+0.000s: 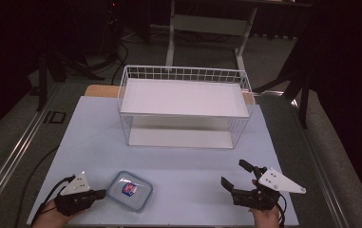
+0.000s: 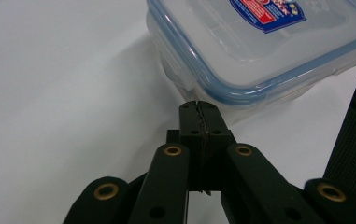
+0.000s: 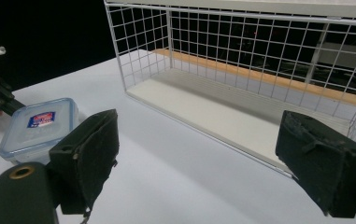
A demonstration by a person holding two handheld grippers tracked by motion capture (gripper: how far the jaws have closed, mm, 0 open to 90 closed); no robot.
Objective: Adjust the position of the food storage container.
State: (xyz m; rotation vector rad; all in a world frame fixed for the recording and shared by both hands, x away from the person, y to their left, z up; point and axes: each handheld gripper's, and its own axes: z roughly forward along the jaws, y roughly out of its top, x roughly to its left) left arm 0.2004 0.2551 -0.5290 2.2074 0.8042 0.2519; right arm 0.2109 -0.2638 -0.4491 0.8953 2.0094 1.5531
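Clear plastic container [image 1: 130, 190] with a blue-rimmed lid sits near the table's [image 1: 178, 161] front edge, toward the left corner, lid on, label up. Your left gripper [image 1: 101, 194] lies just beside it, jaws pressed together; the left gripper view puts the tips right at the container's side, contact hard to call. Your right gripper [image 1: 238, 175] rests near the front right corner, jaws wide apart, nothing between them. High view shows the white wire basket [image 1: 184, 107] toward the back edge; the right gripper view shows its open side and pale floor, plus the container's red-and-blue label [image 3: 41, 119].
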